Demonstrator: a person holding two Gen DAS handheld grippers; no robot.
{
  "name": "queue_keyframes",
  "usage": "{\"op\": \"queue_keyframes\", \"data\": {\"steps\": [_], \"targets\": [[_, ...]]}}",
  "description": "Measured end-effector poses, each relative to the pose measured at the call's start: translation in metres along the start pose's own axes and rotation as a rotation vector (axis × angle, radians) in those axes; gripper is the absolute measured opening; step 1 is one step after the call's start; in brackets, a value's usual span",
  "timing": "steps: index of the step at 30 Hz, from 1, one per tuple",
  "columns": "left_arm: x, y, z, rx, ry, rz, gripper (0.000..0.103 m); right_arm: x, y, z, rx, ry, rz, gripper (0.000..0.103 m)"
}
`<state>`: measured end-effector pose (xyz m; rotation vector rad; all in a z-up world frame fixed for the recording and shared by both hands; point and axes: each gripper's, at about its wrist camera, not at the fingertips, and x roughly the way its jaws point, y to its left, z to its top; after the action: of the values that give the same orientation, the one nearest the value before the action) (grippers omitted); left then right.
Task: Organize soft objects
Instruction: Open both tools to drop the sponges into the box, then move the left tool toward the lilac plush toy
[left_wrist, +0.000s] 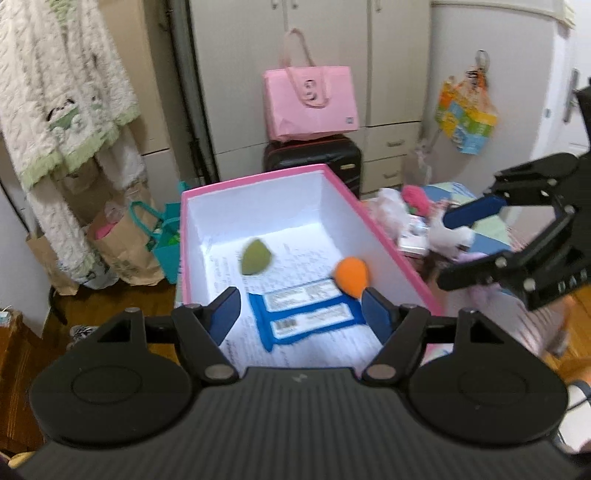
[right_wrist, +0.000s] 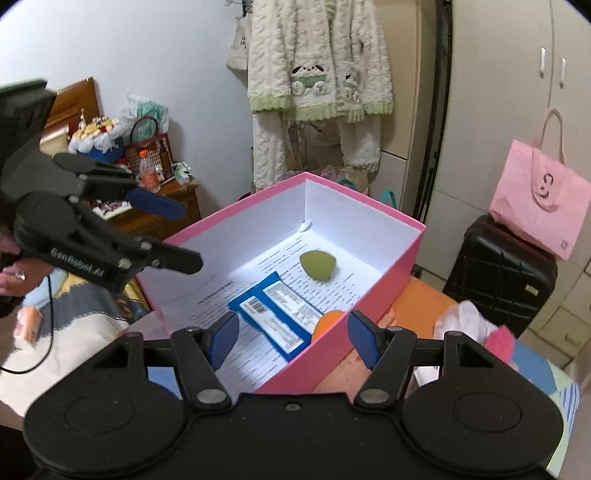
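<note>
A pink box (left_wrist: 258, 177) with a white inside stands open below both grippers. On the printed paper in it lie a green sponge (left_wrist: 255, 256), an orange sponge (left_wrist: 351, 275) and blue packets (left_wrist: 306, 314); both sponges look blurred. My left gripper (left_wrist: 301, 306) hovers open over the box's near end with nothing between its fingers. My right gripper (left_wrist: 458, 251) hangs open and empty beside the box's right wall. From the right wrist view, the right gripper (right_wrist: 293, 332) straddles the box's (right_wrist: 325, 362) near wall, the left gripper (right_wrist: 181, 236) is open at the left, and the green sponge (right_wrist: 317, 264), orange sponge (right_wrist: 327, 323) and packets (right_wrist: 277, 314) show inside.
A heap of soft things, with white cloth (right_wrist: 465, 317) and a pink fluffy piece (right_wrist: 500, 341), lies right of the box. Behind stand a black suitcase (left_wrist: 314, 155) bearing a pink tote (left_wrist: 310, 103), paper bags (left_wrist: 122, 251), hanging fleece (left_wrist: 62, 92) and a cluttered wooden nightstand (right_wrist: 166, 206).
</note>
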<state>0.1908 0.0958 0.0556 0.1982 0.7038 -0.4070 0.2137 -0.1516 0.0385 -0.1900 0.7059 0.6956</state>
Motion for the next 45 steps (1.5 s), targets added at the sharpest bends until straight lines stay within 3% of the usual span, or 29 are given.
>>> {"op": "queue_keyframes", "data": {"steps": [13, 19, 23, 31, 38, 45], "targets": [[-0.047, -0.04, -0.011, 0.054, 0.041, -0.13, 0.082, -0.071, 0.024, -0.029, -0.008, -0.027, -0.003, 0.072], [-0.051, -0.067, -0.019, 0.107, 0.061, -0.184, 0.089, -0.097, 0.033, -0.057, -0.017, -0.035, -0.05, 0.081], [-0.036, -0.086, -0.029, 0.144, 0.075, -0.219, 0.092, -0.107, 0.029, -0.083, 0.008, -0.063, -0.071, 0.092], [-0.005, -0.122, -0.036, 0.152, 0.095, -0.27, 0.092, -0.103, 0.003, -0.138, 0.081, -0.074, -0.17, 0.092], [0.012, -0.163, -0.023, 0.278, 0.057, -0.249, 0.092, -0.092, -0.011, -0.174, 0.021, -0.097, -0.312, 0.092], [0.052, -0.193, -0.019, 0.272, 0.035, -0.318, 0.092, -0.069, -0.029, -0.197, -0.05, -0.069, -0.434, 0.093]]}}
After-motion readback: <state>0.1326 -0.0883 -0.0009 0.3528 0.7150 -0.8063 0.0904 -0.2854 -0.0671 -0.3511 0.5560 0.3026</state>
